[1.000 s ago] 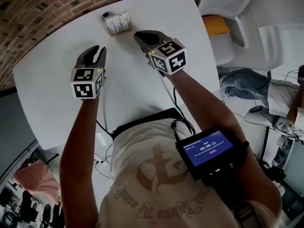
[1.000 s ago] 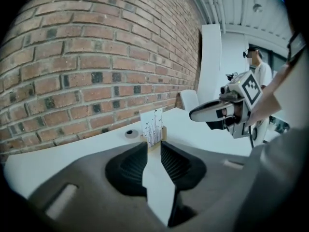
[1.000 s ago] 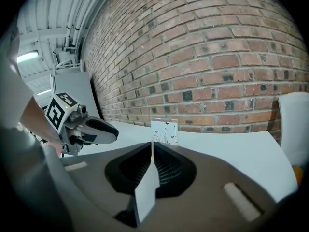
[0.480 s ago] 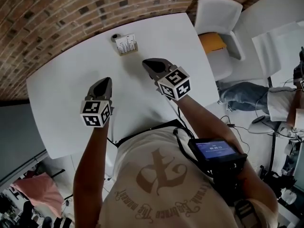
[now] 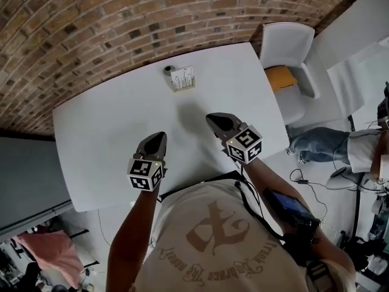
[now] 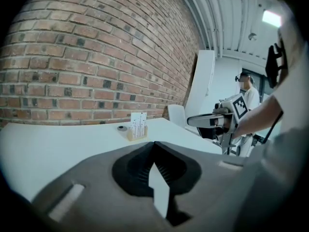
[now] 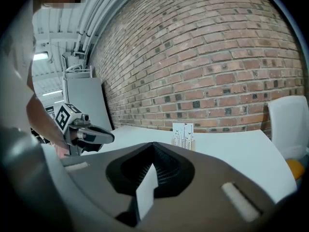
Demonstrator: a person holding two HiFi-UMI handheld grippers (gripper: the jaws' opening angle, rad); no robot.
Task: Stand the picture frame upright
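Observation:
The small white picture frame stands on a wooden base at the far side of the white table, with a little dark round thing beside it. It looks upright in the left gripper view and in the right gripper view. My left gripper hangs above the table's near part, shut and empty. My right gripper is level with it further right, also shut with nothing in it. Both are well short of the frame. Each gripper view shows its own jaws pressed together.
A brick wall runs behind the table. A white chair with an orange cushion stands at the table's right end, and a person's legs in jeans show beyond it. A grey cabinet is at the left.
Both grippers have drawn back from the frame toward the table's near edge. The left jaws, open a second ago, have closed on nothing. The frame has not moved.

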